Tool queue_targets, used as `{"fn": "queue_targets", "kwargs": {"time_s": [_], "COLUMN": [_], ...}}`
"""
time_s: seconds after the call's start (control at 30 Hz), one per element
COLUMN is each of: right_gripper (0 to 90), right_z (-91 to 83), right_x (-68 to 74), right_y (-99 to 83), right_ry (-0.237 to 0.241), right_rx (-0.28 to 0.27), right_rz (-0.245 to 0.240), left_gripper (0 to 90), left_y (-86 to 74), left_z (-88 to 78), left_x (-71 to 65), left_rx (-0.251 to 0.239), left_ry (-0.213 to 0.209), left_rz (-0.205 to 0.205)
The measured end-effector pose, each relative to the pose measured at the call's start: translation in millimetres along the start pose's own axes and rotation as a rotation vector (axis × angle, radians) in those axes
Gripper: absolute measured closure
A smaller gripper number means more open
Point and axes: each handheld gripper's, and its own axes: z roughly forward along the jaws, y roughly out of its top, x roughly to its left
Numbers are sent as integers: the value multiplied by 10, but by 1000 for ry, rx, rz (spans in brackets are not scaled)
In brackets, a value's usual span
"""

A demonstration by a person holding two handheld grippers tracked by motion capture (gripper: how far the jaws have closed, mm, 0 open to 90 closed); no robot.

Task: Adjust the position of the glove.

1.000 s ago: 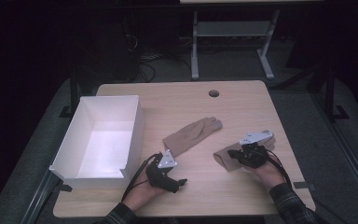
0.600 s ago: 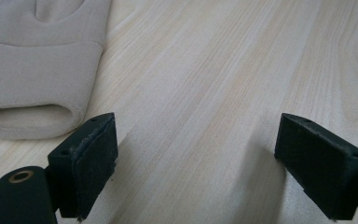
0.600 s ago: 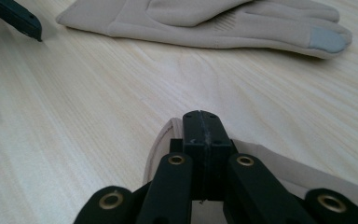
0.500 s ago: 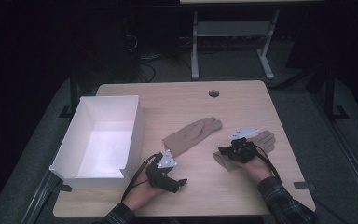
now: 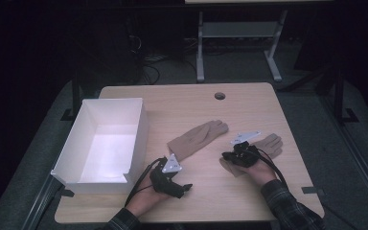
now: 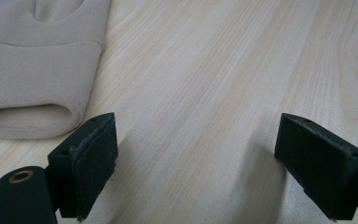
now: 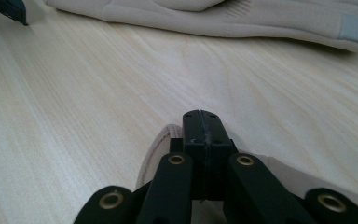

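Two beige gloves lie on the wooden table (image 5: 182, 103). The left glove (image 5: 199, 139) lies at an angle in the middle; its cuff (image 6: 37, 60) shows up and to the left of my left gripper (image 6: 196, 158). That gripper (image 5: 184, 188) rests low on the table, open, with only bare wood between its pads. My right gripper (image 5: 225, 155) lies over the cuff end of the right glove (image 5: 270, 143), its jaws shut tight. Beige cloth (image 7: 284, 179) shows under and beside the right gripper (image 7: 203, 123). I cannot tell whether any cloth is pinched.
An open white box (image 5: 141, 129) stands on the table's left side, close to my left hand. A round cable hole (image 5: 219, 96) sits near the far edge. Beyond the table are a dark floor and a metal frame (image 5: 239, 33).
My right gripper has slid left along the right glove, from over its middle to its cuff end, baring the glove's fingers. The left gripper and the left glove have stayed put.
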Motion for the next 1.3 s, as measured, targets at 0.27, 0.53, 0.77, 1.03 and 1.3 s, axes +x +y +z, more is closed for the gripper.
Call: {"fn": "queue_targets", "kwargs": {"time_s": [0.27,0.53,0.77,1.03,1.3], "right_gripper": [899,899,899,899,898], "right_z": [-81,-190,-343,-503,-649], "right_x": [72,123,200,269,331], "right_y": [-70,-201,-354,-526,-689], "right_ry": [16,31,43,58,72], "right_rx": [20,21,38,44,45], "right_rz": [-19,-18,-23,-11,-15], "left_gripper": [125,125,125,125,125], "left_y": [0,0,-5,-6,-3], "left_z": [0,1,0,0,-1], "left_x": [0,-2,-6,-11,-4], "left_rx": [0,-3,-5,-5,0], "left_ry": [0,0,-1,-3,-4], "left_rz": [0,-2,-2,-7,1]}}
